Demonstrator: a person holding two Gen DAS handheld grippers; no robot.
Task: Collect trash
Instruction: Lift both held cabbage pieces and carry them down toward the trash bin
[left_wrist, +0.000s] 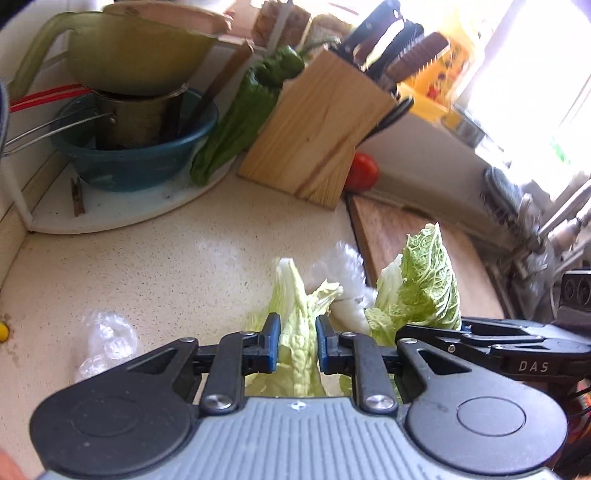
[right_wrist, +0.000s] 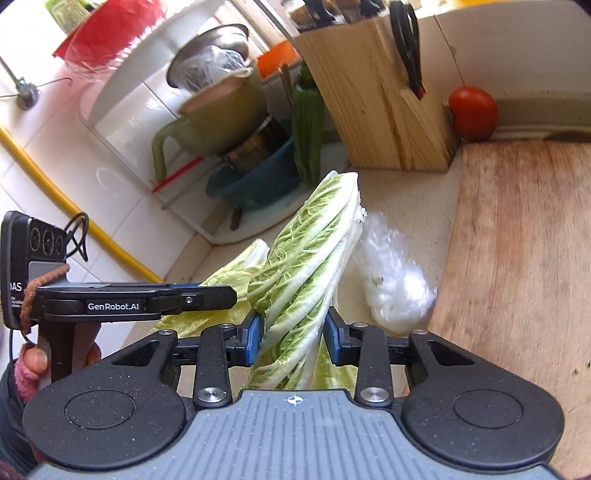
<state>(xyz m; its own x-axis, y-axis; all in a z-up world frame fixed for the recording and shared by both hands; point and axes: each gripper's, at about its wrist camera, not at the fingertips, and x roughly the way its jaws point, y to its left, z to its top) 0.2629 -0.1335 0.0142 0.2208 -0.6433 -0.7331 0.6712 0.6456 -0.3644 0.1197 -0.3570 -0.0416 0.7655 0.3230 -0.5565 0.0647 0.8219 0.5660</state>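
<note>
My left gripper (left_wrist: 297, 341) is shut on a pale cabbage leaf (left_wrist: 295, 314) just above the speckled counter (left_wrist: 166, 269). My right gripper (right_wrist: 293, 336) is shut on a bunch of green cabbage leaves (right_wrist: 310, 266) that stick up and forward; this bunch also shows in the left wrist view (left_wrist: 424, 280), with the right gripper at its base. The left gripper shows at the left of the right wrist view (right_wrist: 207, 293), holding its leaf (right_wrist: 236, 269). A crumpled clear plastic wrap (right_wrist: 391, 273) lies on the counter beside the leaves. Another clear plastic scrap (left_wrist: 105, 339) lies at the left.
A wooden knife block (left_wrist: 317, 125) stands at the back with a tomato (left_wrist: 364, 171) beside it. A wooden cutting board (right_wrist: 517, 240) lies to the right. A white corner rack (left_wrist: 122, 210) holds a blue bowl (left_wrist: 140, 147), pots and a green pepper (left_wrist: 240, 114).
</note>
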